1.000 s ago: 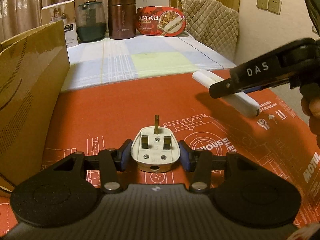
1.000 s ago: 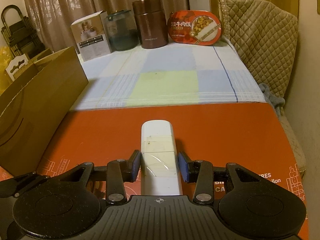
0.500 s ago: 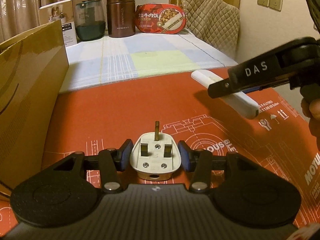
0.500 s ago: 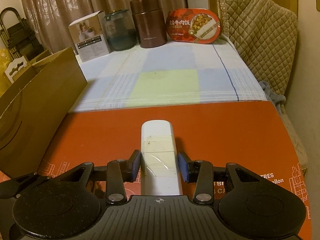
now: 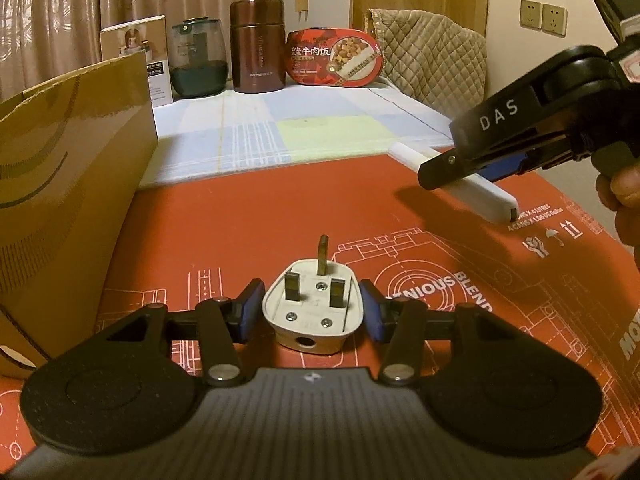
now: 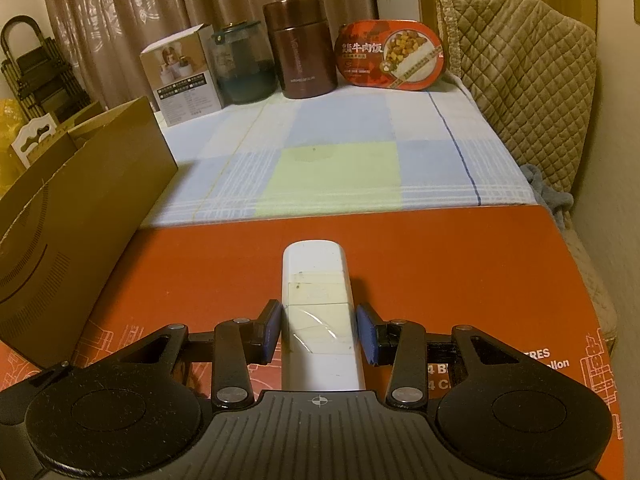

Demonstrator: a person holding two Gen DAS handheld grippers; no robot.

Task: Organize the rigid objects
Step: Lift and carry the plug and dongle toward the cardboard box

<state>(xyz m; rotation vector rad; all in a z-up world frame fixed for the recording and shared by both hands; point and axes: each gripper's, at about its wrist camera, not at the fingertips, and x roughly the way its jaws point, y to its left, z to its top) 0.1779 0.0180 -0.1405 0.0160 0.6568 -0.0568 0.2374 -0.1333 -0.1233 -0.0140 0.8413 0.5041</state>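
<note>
A white three-pin plug (image 5: 312,312) sits between the blue pads of my left gripper (image 5: 312,310), pins up, held low over the red mat (image 5: 240,232). My right gripper (image 6: 319,334) is shut on a long white bar-shaped device (image 6: 318,308) that points forward over the mat. In the left wrist view the right gripper (image 5: 472,162) holds the white device (image 5: 460,180) in the air at the right, tilted, above the mat.
An open brown cardboard box (image 5: 68,184) stands at the left edge of the mat. Behind the mat lies a checked cloth (image 6: 328,160) with a white carton (image 6: 180,76), a glass jar (image 6: 242,64), a brown flask (image 6: 304,46) and a red meal tray (image 6: 392,54). A quilted chair back (image 6: 520,80) stands at the right.
The left gripper with the plug has sunk a little toward the mat and pulled back. The right gripper still holds the white device, nearly unmoved.
</note>
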